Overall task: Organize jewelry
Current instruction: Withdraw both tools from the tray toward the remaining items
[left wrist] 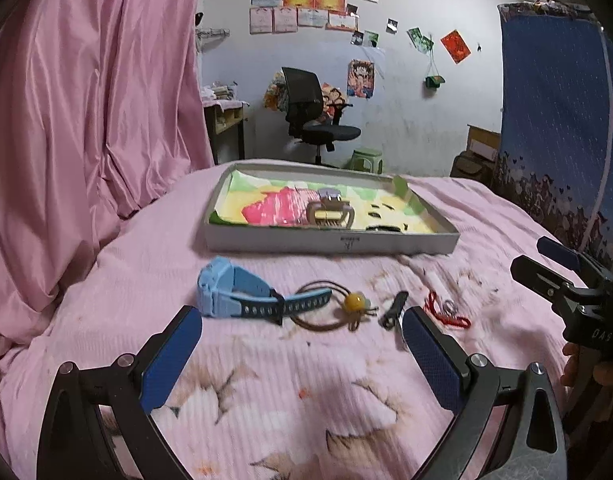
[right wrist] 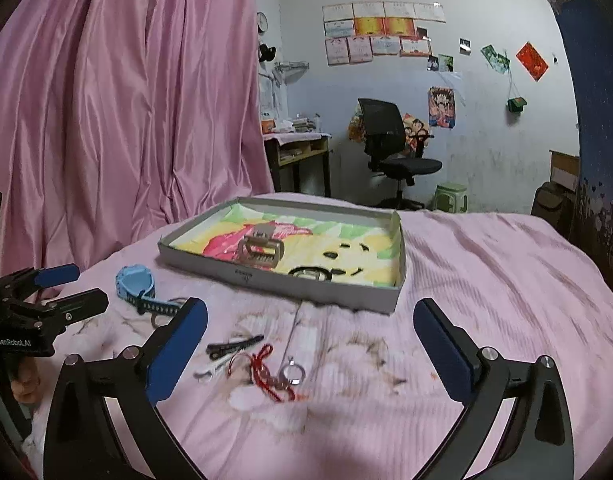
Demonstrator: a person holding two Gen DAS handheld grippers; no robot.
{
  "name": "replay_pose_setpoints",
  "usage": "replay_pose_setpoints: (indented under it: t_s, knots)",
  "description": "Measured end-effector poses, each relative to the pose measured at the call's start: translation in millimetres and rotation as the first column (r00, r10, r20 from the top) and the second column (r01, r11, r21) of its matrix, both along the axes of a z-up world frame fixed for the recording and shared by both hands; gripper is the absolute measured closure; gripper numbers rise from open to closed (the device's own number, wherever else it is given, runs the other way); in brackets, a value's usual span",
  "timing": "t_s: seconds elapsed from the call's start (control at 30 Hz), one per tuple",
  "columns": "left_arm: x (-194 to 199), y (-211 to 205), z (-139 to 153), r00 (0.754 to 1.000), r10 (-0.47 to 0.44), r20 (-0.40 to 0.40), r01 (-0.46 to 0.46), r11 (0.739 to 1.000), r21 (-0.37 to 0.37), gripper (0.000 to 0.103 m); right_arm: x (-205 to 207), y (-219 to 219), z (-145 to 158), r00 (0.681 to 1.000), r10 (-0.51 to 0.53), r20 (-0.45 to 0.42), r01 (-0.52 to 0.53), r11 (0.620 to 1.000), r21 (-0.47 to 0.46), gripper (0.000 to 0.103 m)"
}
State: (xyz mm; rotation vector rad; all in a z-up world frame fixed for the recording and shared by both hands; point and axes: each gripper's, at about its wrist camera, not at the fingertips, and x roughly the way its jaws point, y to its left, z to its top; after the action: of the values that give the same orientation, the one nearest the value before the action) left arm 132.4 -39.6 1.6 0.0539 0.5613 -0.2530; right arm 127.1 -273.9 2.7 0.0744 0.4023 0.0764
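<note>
Both tools are empty and spread wide above the pink bedspread (left wrist: 106,280): the left gripper (left wrist: 302,344) hovers near the blue watch (left wrist: 234,294), the right gripper (right wrist: 310,336) over the small pieces to the right. The grey tray (left wrist: 330,242) sits farther back and already holds a tan hair claw (left wrist: 330,212), so sorting looks partly done. Still loose in the near row: the watch, a brown cord with a yellow bead (left wrist: 354,302), a black hair clip (right wrist: 234,346), a red string with rings (right wrist: 278,376). The next move is probably a pickup; the thin string and rings call for a low, narrow pinch against soft fabric
</note>
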Motion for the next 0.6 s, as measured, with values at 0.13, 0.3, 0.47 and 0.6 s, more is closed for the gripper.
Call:
replay_pose_setpoints:
  t_s: [0.13,0.3,0.47,0.6]
  knots:
    - [3.1,-2.1,-4.5,0.999,-0.025,-0.041,0.025,1.000,0.002,0.002,-2.6,-1.5,-7.1,0.999,0.006,-0.035,-0.006,1.000,0.000,0.001]
    - [10.5,-6.9,-12.7,0.990,-0.076,-0.117,0.074,0.997,-0.020,0.002,4.4,-2.3,-18.1,0.992,0.002,-0.124,-0.005,1.000,-0.018,0.001]
    - [14.2,-12.1,-19.9,0.978,-0.120,-0.170,0.115,0.993,-0.038,0.002,11.3,-0.8,-28.5,0.979,-0.012,-0.202,0.003,0.999,-0.046,0.001]
    - [16.3,-20.9,-23.5,0.967,-0.167,-0.192,0.163,0.986,-0.037,0.011,12.1,-1.1,-31.4,0.974,-0.005,-0.228,-0.005,0.999,-0.046,0.005]
